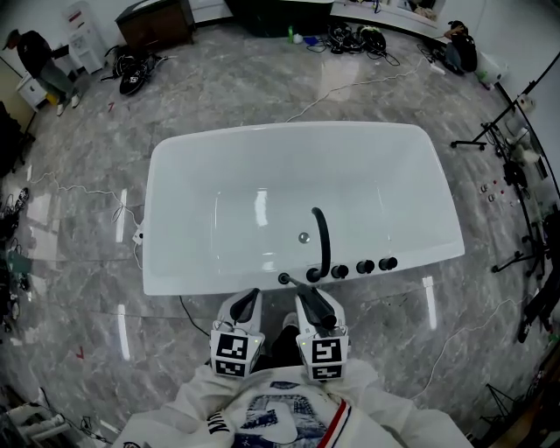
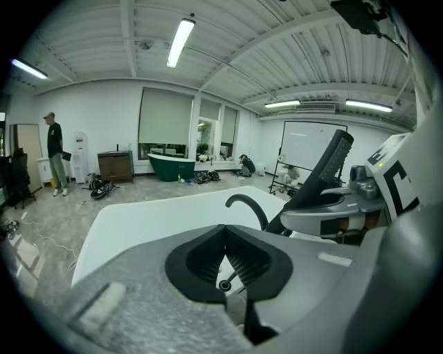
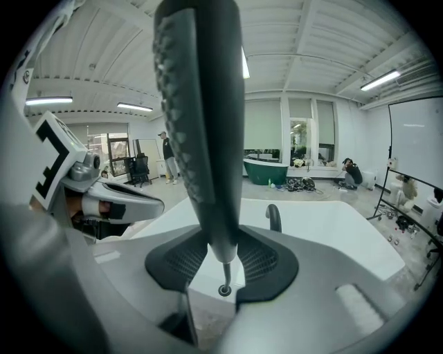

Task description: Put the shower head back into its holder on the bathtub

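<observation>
Angling down toward bathtub (image 1: 175, 262): right gripper (image 3: 223, 259) around shower head (image 3: 201, 124).

We look down on a glossy grey marble floor (image 1: 79, 289). A white freestanding bathtub (image 1: 262, 144) stands on it at the centre, just beyond us. At the far left sit a dark cabinet (image 1: 157, 22) and a black bag (image 1: 133, 72). A thin white cable (image 1: 350, 87) trails across the far floor. Black stands (image 1: 479, 140) line the right edge.

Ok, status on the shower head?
Right gripper shut on shower head. Left gripper shut, empty. Holder on bathtub rim vacant, nothing blocking.
</observation>
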The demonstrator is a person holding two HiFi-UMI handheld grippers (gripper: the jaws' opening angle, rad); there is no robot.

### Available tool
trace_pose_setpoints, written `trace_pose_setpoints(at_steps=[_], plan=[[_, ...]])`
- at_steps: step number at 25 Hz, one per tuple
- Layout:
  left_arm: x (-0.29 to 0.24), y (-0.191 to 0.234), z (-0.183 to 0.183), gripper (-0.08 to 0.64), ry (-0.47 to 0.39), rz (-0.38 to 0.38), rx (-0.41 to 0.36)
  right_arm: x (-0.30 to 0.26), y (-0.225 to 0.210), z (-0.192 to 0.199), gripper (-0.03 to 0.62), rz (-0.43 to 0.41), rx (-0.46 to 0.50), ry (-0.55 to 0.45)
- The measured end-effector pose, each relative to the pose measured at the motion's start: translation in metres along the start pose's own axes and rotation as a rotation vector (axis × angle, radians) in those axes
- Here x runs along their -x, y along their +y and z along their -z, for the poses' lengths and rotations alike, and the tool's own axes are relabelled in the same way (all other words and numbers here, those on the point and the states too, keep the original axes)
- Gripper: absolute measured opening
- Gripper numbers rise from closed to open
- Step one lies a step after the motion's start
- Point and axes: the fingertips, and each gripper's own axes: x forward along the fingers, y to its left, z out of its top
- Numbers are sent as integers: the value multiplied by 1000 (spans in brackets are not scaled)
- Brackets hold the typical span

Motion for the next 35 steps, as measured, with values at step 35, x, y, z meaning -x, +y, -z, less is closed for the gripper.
trace_pose_setpoints(at_steps=[35], plan=[[-40,35,21,2,59,-58,38,-67,-2,31,137,-95,24,117]])
